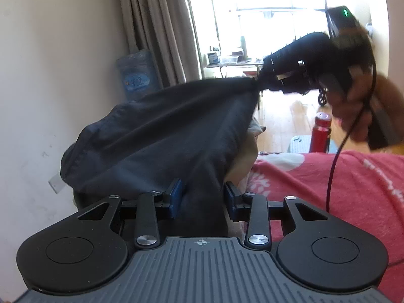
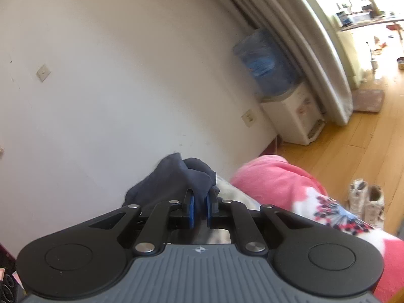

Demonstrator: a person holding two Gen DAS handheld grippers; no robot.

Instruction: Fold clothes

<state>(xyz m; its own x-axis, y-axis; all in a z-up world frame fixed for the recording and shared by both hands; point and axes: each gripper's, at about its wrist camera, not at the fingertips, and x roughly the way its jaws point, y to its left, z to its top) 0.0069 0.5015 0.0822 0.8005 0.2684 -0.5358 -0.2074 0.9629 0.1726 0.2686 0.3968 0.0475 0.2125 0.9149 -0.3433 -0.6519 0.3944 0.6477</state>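
I am holding the dark navy garment (image 1: 161,136) up in the air, stretched between both tools, above the pink floral blanket (image 1: 353,189) that is covering the bed. My right hand-held gripper (image 2: 199,210) is pinching a bunched corner of the cloth between its blue pads (image 2: 191,208), which are sitting nearly together; in the left wrist view that same tool is showing at upper right with the fabric pulled to a point at its tip. My left hand-held gripper (image 1: 203,199) is gripping a thicker fold, with the cloth filling the gap between its pads and the jaws partly spread around it. Behind the garment, a water dispenser (image 2: 290,116) is standing against the white wall (image 2: 113,63).
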